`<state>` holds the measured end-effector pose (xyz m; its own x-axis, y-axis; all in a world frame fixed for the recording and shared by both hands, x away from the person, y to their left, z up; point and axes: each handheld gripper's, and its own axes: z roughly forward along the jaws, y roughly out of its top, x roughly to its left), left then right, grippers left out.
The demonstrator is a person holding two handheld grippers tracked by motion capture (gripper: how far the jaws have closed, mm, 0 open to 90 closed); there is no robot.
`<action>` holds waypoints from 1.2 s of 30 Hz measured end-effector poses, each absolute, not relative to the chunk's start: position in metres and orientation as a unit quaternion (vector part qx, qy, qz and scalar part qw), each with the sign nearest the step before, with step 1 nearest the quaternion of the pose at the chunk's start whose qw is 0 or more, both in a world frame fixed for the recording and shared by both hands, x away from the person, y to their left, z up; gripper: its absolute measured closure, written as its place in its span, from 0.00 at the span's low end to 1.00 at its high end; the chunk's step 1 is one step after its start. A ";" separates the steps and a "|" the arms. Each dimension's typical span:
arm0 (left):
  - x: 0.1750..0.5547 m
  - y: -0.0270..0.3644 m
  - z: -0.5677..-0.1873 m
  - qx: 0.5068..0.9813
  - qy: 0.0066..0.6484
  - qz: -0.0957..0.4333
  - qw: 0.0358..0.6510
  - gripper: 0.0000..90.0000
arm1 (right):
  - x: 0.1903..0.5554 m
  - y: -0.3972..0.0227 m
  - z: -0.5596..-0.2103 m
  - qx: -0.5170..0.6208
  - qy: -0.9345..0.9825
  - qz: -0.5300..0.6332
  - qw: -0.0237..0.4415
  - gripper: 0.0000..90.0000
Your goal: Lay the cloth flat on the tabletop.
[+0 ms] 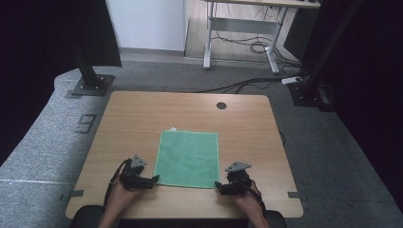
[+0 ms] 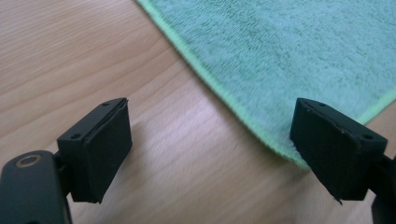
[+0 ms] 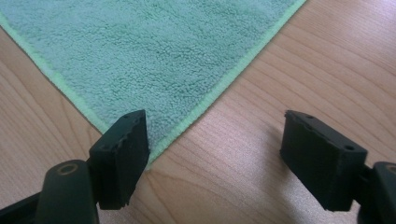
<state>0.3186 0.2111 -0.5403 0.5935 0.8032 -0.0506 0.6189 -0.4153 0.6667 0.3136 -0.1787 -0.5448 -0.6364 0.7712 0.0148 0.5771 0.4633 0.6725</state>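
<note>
A: Two hand-held grippers sit low over a wooden table (image 1: 142,114). Between them lies a green towel (image 1: 188,158), spread flat near the table's middle, its near edge toward the person at six o'clock.

B: Where is each gripper?

A: Seen from the towel's centre, the left gripper (image 1: 153,179) is at about seven o'clock, beside the near left corner. The right gripper (image 1: 218,186) is at about five o'clock, beside the near right corner. Both have their jaws spread apart, holding nothing.

B: What could go wrong?

A: In both gripper views only one jaw reaches the hem, and the corner is off centre. Closing like this would likely pinch bare wood or a thin edge, which could slip free when lifted.
</note>
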 end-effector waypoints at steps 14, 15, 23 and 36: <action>0.324 0.207 -0.545 0.828 0.436 0.162 0.313 0.11 | 0.316 -0.180 -0.546 0.408 0.835 0.333 0.156 0.23; 0.326 0.206 -0.546 0.828 0.435 0.161 0.313 0.11 | 0.318 -0.181 -0.546 0.411 0.834 0.333 0.156 0.23; 0.347 0.203 -0.547 0.824 0.439 0.165 0.318 0.07 | 0.336 -0.184 -0.547 0.427 0.826 0.330 0.163 0.23; 0.390 0.198 -0.548 0.816 0.451 0.170 0.318 0.05 | 0.369 -0.187 -0.547 0.445 0.815 0.330 0.171 0.23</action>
<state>0.3899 0.1983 -0.5484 0.5350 0.8448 -0.0106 0.6287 -0.3897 0.6729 0.3691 -0.1867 -0.5471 -0.5458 0.8378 0.0143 0.6121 0.3870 0.6896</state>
